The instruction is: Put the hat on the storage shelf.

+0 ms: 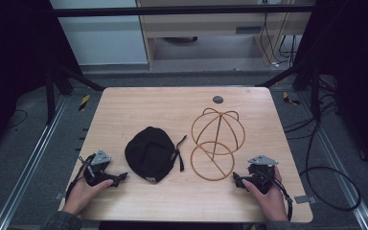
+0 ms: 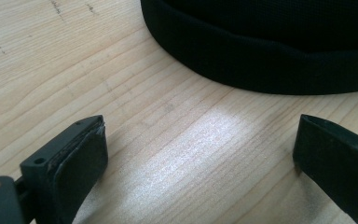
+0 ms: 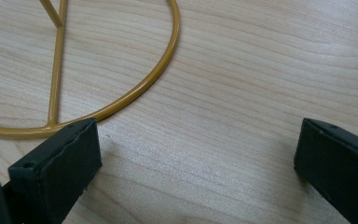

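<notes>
A black cap lies on the wooden table left of centre, its strap trailing to the right. To its right stands a gold wire hat stand, a dome of hoops on a round base ring. My left gripper rests on the table just left of the cap, open, with bare wood between its jaws; the cap's edge lies just ahead of them. My right gripper rests near the stand's base ring, open and holding nothing.
A small dark round insert sits in the table near its far edge. Cables lie on the floor to the right, and metal frame rails run along both sides of the table.
</notes>
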A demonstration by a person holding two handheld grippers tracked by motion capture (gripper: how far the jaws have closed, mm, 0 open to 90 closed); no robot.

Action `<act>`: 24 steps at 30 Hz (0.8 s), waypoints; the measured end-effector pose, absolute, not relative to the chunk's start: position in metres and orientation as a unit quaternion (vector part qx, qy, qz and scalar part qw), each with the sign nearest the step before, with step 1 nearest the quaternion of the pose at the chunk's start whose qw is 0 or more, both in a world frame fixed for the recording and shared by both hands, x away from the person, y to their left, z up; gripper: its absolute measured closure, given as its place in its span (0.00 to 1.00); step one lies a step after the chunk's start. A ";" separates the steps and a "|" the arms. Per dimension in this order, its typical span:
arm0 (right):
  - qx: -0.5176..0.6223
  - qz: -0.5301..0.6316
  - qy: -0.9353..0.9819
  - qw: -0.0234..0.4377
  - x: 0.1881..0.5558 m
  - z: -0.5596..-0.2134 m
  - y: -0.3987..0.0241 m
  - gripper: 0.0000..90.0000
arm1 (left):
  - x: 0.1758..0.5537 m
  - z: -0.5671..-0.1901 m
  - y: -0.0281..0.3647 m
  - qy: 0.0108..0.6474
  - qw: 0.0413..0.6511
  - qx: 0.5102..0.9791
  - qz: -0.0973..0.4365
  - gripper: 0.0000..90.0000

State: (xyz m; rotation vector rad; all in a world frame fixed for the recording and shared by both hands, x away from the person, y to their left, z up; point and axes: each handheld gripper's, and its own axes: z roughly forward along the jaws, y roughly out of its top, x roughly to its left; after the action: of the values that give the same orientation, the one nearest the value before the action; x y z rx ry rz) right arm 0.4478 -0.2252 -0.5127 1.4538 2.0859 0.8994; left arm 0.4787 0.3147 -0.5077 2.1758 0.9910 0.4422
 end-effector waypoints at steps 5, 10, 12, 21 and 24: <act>0.525 0.325 0.755 0.221 0.448 -0.513 -0.225 0.01 | 0.478 -0.506 0.310 0.384 0.337 0.845 0.162 0.01; 0.526 0.325 0.754 0.221 0.448 -0.513 -0.225 0.01 | 0.473 -0.500 0.312 0.376 0.347 0.846 0.151 0.04; 0.526 0.325 0.755 0.221 0.448 -0.513 -0.225 0.01 | 0.470 -0.497 0.312 0.373 0.347 0.847 0.151 0.04; 0.526 0.325 0.754 0.221 0.448 -0.513 -0.225 0.01 | 0.460 -0.470 0.296 0.350 0.354 0.853 0.155 0.06; 0.526 0.325 0.754 0.221 0.448 -0.513 -0.225 0.01 | 0.464 -0.461 0.291 0.347 0.343 0.858 0.162 0.06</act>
State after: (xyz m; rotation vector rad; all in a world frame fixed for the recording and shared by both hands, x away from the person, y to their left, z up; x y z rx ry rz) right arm 0.4478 -0.2251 -0.5126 1.4546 2.0854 0.8987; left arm 0.4635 0.2913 -0.4610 2.2292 0.9010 0.4205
